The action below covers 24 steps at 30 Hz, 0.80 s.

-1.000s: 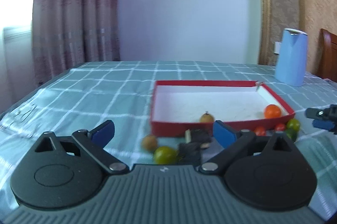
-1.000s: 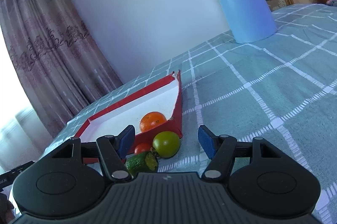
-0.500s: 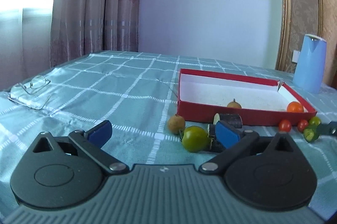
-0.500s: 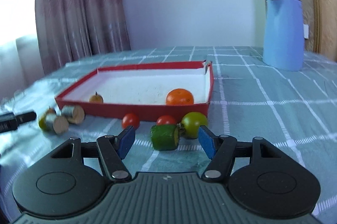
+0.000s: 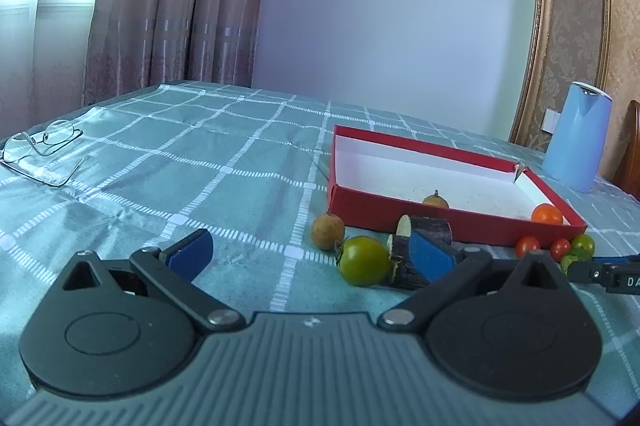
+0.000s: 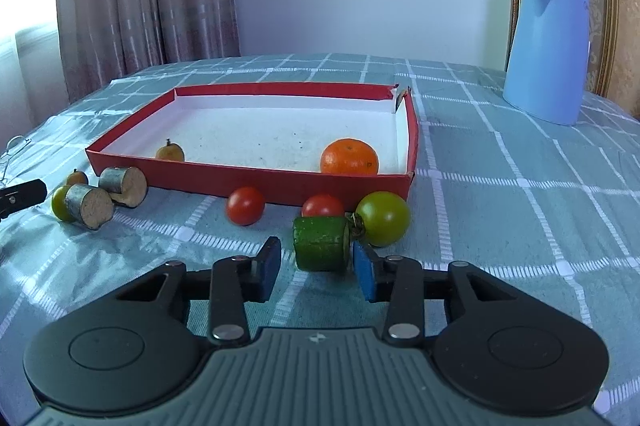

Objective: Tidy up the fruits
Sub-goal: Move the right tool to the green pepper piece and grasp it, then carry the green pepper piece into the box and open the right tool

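Observation:
A red box (image 6: 248,178) with a white floor holds an orange (image 6: 349,156) and a small brown longan (image 6: 170,151). In front of it lie two red cherry tomatoes (image 6: 245,205), a green tomato (image 6: 383,218) and a green cucumber piece (image 6: 322,244). My right gripper (image 6: 315,266) is closing, with the cucumber piece between its tips; a gap still shows at the left pad. My left gripper (image 5: 310,254) is open wide and low over the cloth. Just ahead of its right finger are another green tomato (image 5: 364,260), two dark cane pieces (image 5: 426,226) and a longan (image 5: 327,230).
A blue kettle (image 6: 546,49) stands at the back right of the checked tablecloth. Folded glasses (image 5: 40,149) lie at the far left. A wooden chair back (image 5: 632,149) shows at the right edge. Curtains hang behind the table.
My right gripper has rolled level, moved in on the green cucumber piece and narrowed its jaws around it. My left gripper sank a little toward the cloth, then held still.

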Each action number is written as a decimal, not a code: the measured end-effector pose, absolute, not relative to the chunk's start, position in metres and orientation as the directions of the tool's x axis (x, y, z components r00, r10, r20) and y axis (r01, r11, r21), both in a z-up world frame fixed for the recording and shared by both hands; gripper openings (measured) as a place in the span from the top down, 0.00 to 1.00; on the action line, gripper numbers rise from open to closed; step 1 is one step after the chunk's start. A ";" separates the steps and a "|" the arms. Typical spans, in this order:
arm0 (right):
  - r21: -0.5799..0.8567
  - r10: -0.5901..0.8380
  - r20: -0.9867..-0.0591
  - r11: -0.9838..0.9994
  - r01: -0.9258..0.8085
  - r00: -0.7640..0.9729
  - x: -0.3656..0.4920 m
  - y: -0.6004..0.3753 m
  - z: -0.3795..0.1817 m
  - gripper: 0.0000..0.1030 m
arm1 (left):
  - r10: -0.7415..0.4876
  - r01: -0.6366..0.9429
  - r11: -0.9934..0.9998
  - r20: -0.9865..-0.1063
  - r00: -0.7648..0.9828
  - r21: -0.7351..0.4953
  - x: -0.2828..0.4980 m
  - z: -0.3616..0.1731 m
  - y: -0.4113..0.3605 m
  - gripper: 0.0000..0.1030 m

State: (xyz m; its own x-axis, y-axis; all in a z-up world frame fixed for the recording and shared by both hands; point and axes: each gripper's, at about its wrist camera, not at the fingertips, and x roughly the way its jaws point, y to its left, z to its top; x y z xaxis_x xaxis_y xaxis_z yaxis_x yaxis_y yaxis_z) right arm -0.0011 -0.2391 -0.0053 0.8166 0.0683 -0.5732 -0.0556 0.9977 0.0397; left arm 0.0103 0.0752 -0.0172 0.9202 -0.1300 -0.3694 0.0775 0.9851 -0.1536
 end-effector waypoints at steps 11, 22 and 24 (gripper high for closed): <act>0.097 0.105 -0.547 0.993 -0.062 0.830 -0.005 -0.241 0.001 0.76 | -0.130 0.078 0.986 -0.371 0.920 -0.150 0.010 -0.018 0.075 0.00; 0.070 0.109 -0.469 0.994 -0.086 0.876 0.048 -0.228 0.033 0.76 | -0.123 0.087 0.990 -0.375 0.919 -0.112 0.010 -0.018 0.070 0.00; 0.059 0.097 -0.483 0.995 -0.078 0.870 0.061 -0.227 0.029 0.76 | -0.123 0.091 0.991 -0.376 0.918 -0.101 0.010 -0.017 0.069 0.00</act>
